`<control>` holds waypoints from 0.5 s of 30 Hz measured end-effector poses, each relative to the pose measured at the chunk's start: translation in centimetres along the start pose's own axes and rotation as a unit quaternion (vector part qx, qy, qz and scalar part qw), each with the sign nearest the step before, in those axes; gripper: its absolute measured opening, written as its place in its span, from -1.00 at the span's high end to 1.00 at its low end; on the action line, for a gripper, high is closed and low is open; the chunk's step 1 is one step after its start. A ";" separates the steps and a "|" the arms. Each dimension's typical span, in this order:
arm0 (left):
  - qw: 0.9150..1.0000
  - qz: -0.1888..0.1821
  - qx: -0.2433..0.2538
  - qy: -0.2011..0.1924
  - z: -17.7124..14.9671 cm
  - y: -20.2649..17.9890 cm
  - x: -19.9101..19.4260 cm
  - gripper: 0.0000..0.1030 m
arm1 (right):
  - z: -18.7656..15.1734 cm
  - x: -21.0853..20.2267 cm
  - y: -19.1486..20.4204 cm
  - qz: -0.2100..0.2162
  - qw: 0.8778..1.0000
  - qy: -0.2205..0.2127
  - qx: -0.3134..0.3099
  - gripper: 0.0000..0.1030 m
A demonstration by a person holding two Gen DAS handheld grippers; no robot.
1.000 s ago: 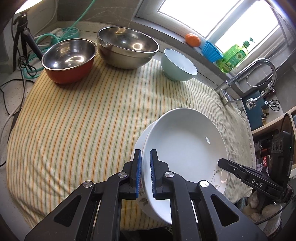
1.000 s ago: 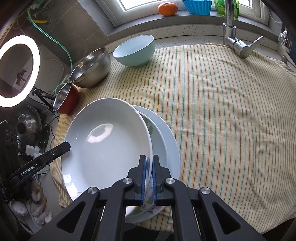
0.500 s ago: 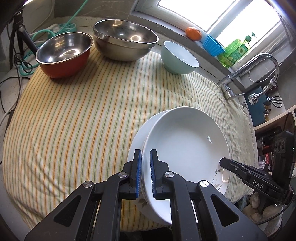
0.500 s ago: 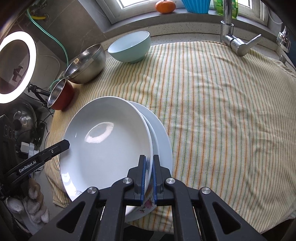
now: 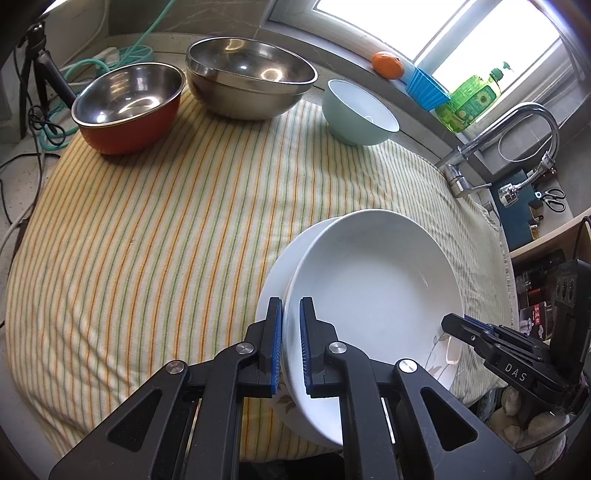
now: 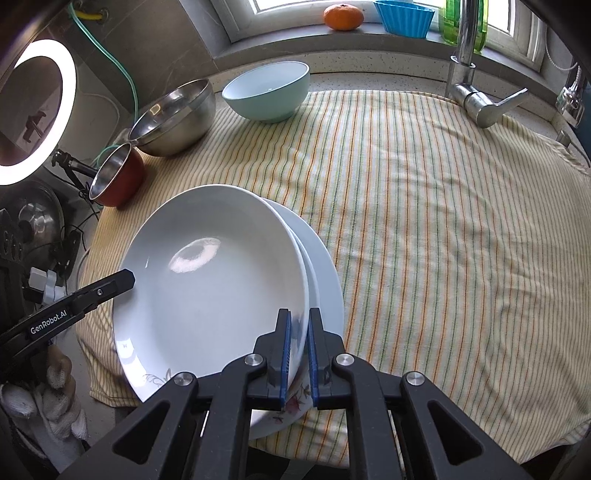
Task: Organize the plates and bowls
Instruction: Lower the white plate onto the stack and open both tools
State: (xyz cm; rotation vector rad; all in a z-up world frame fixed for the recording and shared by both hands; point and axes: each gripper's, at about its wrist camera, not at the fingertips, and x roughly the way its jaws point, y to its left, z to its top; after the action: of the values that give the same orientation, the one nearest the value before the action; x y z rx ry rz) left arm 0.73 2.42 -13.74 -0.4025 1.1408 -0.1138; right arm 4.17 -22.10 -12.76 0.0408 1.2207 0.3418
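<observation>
A white deep plate (image 5: 376, 280) (image 6: 210, 280) is held by both grippers over a second white plate with a flower print (image 5: 273, 284) (image 6: 325, 273) on the striped cloth. My left gripper (image 5: 290, 347) is shut on its left rim. My right gripper (image 6: 298, 350) is shut on its right rim. A red-sided steel bowl (image 5: 127, 103) (image 6: 116, 177), a large steel bowl (image 5: 251, 83) (image 6: 173, 118) and a pale green bowl (image 5: 358, 112) (image 6: 267, 90) stand along the far edge.
The yellow striped cloth (image 5: 147, 229) (image 6: 443, 221) covers the counter. A tap (image 5: 495, 147) (image 6: 469, 70) stands at the right back. An orange (image 6: 343, 16), a blue cup (image 6: 402, 16) and a green bottle (image 5: 469, 103) sit on the sill. A ring light (image 6: 37, 110) is at left.
The view of both cameras has shifted slightly closer to the cloth and bowls. Both grippers stay shut on the deep plate, which keeps its place over the lower plate.
</observation>
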 end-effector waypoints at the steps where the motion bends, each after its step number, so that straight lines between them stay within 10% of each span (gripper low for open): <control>1: 1.000 0.000 0.000 0.000 0.0 0.0 0.0 0.85 | 0.0 0.0 0.1 -0.001 1.000 0.000 -0.002 0.81; 15: 1.000 -0.002 0.008 -0.002 0.1 -0.2 0.0 0.85 | -0.2 0.2 0.6 -0.030 0.999 -0.002 -0.024 0.68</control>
State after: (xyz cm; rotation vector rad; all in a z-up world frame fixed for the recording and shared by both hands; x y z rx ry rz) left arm 0.80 2.23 -13.60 -0.3900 1.1341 -0.1263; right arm 3.91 -21.56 -12.88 -0.0370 1.2058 0.3180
